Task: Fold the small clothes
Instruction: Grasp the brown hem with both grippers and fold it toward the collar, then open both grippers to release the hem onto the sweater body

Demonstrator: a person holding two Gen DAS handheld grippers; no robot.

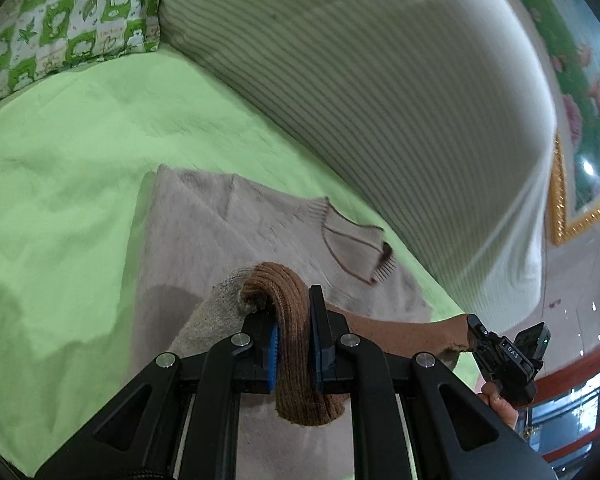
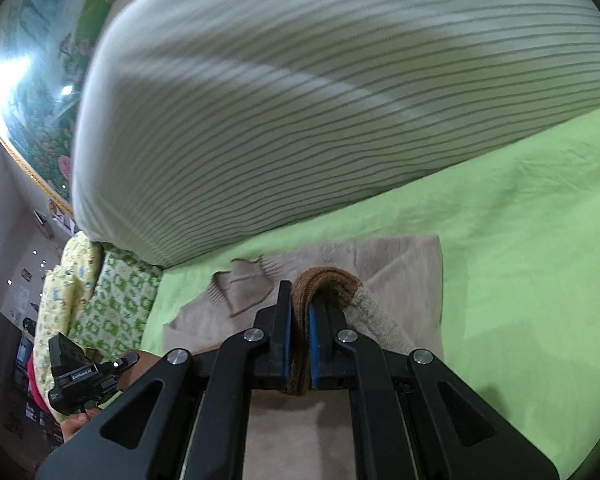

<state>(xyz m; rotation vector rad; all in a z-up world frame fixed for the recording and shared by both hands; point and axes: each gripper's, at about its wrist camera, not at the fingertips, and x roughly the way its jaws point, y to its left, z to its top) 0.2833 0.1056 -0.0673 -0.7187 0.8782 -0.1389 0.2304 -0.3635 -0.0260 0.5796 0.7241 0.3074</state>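
On the light green bedsheet [image 1: 60, 200], a small beige knitted sweater [image 1: 204, 232] is lying flat. Both the left gripper [image 1: 292, 340] and the right gripper [image 2: 299, 340] are clamping its ribbed brown hem [image 1: 288, 320], probably for folding it toward the collar [image 1: 352, 244]. Behind, a big striped pillow [image 1: 360, 80] is limiting the room; the sheet sideways is staying free.

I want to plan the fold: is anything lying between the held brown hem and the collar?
Nothing visible: both claws grip the brown hem, and only bare beige sweater lies before the collar.
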